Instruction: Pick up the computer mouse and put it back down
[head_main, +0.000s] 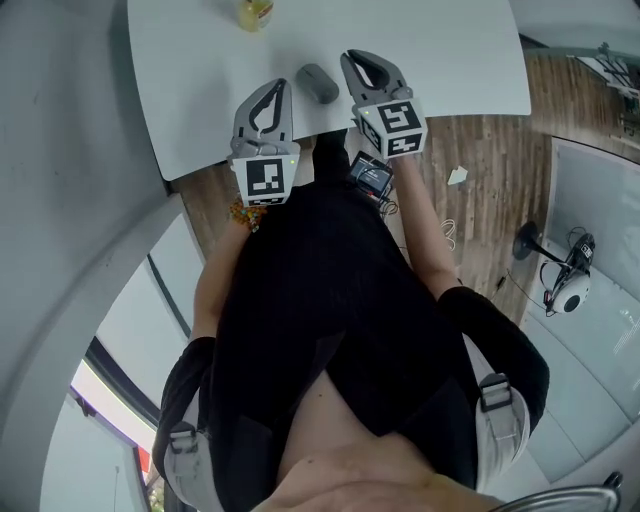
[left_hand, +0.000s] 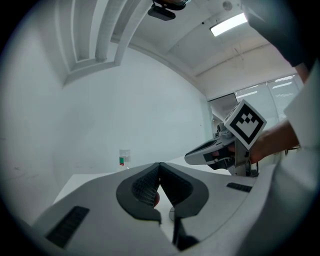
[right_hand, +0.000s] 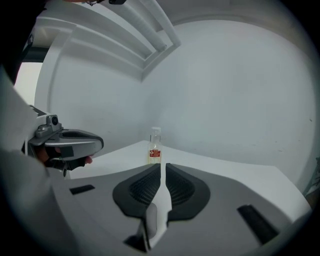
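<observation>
Approach looks like the step in hand: the computer mouse (head_main: 318, 82) lies flat on the white counter (head_main: 450, 60), near its front edge, and neither tool has hold of it. In the head view it sits between the left gripper (head_main: 277, 88) and the right gripper (head_main: 352, 58), just beside the right one and apart from both.

The left gripper's own view shows its fingers (left_hand: 145, 187) brought together at the tips with nothing clamped between them. The right gripper's view shows its fingers (right_hand: 177, 187) drawn in to a bare slit, again with nothing held. A small bottle (right_hand: 155, 145) stands farther back on the counter, well apart from the mouse and out of the way.

As a judgement, the pick-up has not begun. The next move calls for one gripper, most likely the right since it is nearer, to spread its fingers wider than the mouse's body, tip down toward the counter and straddle the mouse across its sides. The shell is smooth and rounded, so a grip set low and centred should keep it from slipping out as it lifts.
</observation>
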